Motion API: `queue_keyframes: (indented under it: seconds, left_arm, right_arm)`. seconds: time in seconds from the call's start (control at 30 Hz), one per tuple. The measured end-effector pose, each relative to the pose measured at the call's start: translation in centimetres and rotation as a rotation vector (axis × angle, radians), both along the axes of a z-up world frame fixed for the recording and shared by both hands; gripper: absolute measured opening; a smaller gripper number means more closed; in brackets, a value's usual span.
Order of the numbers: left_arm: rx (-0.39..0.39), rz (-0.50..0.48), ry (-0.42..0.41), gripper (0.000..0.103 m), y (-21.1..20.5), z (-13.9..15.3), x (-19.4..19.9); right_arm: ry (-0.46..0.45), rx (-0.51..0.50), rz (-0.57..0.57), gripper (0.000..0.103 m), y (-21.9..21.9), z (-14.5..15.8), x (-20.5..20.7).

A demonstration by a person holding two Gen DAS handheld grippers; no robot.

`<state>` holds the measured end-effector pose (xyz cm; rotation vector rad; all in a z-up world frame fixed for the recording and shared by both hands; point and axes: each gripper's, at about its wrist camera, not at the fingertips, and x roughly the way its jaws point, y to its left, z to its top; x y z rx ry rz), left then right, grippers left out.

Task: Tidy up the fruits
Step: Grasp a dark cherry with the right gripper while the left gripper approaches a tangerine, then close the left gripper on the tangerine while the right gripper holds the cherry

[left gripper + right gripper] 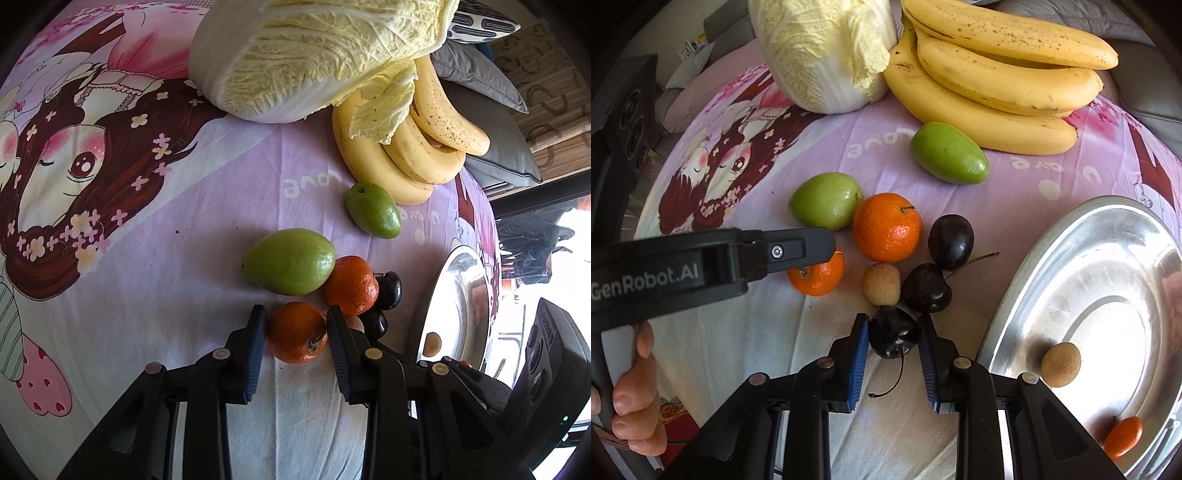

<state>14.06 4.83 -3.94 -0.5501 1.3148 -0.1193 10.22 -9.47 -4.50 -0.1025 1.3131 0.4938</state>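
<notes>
pinching a glossy dark cherry (893, 332), stem trailing toward the camera, the right gripper (893, 341) is working just beside the shiny steel tray (1015, 295); the left gripper (296, 332) is clamping a dimpled round tangerine (296, 332) further from that tray.

Surface: a lilac printed sheet (827, 147) with a cartoon girl and "Love" lettering is seen spread under everything.
Far edge: a napa cabbage (827, 55) is laid beside a bunch of bananas (997, 85).
Middle: two green fruits (947, 153) (825, 201) are set apart.
Near cluster: two mandarins (886, 227) (816, 275), a brown longan (881, 284) and dark cherries (951, 236) are grouped closely.
Right side: a metal tray (1137, 236) is placed on the sheet.
</notes>
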Motion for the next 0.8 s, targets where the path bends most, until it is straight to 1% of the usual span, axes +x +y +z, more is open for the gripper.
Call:
queue_keyframes:
  seconds: [0.2,0.3,0.4,0.53,0.57,0.6,0.73,0.8]
  left_arm:
    - [0.007,0.013,-0.005,0.033,0.5,0.1,-0.4]
    - [0.016,0.017,-0.007,0.033,0.6,0.1,-0.5]
    - [0.024,0.02,-0.015,0.032,0.7,0.3,-0.7]
    - [0.03,0.018,-0.023,0.026,0.5,0.5,-0.9]
    - [0.031,0.015,-0.025,0.018,0.5,0.6,-0.9]
    - [0.031,0.015,-0.029,0.015,0.3,0.7,-0.9]
    - [0.044,0.012,-0.027,0.016,-0.3,0.6,-0.8]
    - [0.04,0.002,-0.025,0.019,-0.8,0.4,-0.8]
  right_arm:
    - [-0.031,0.114,-0.11,0.028,-1.0,1.5,-0.6]
    - [-0.046,0.142,-0.155,0.028,-1.6,2.0,-1.0]
    - [-0.055,0.195,-0.194,0.028,-2.2,2.8,-1.2]
    - [-0.105,0.214,-0.234,0.028,-3.0,4.1,-1.4]
    - [-0.113,0.217,-0.238,0.028,-3.1,4.3,-1.4]
    - [-0.118,0.216,-0.241,0.028,-3.2,4.5,-1.4]
    - [-0.113,0.226,-0.259,0.028,-4.0,4.3,-1.4]
    - [-0.102,0.232,-0.265,0.028,-4.2,4.0,-1.5]
